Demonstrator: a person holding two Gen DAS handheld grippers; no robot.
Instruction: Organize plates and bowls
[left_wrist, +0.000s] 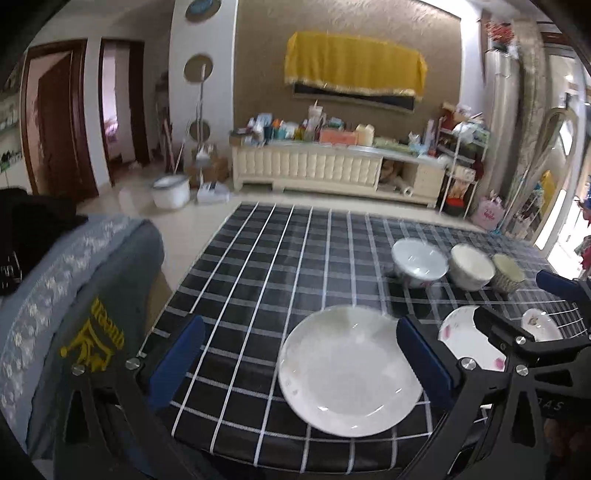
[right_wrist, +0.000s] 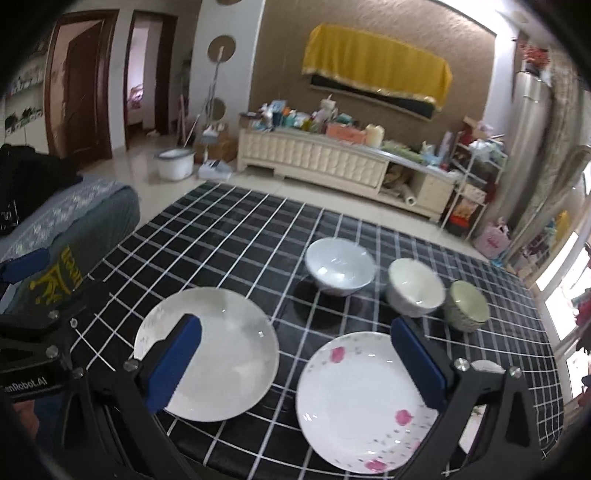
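The left gripper's body, seen at the left edge of the right wrist view, read "enRobot.AI", its start cut off; yellow lettering on grey fabric (right_wrist: 62, 280) left of the surface (right_wrist: 229, 229) was too distorted to read. Both the left gripper (left_wrist: 299, 356) and right gripper (right_wrist: 297, 360) were spread wide, holding nothing. On the checked surface, a plain white plate (right_wrist: 207, 354) lay near left, a pink-flowered plate (right_wrist: 354, 398) beside it, and a third plate (left_wrist: 539, 323) was mostly hidden. Three upright bowls (right_wrist: 397, 280) formed a row running left to right behind them.
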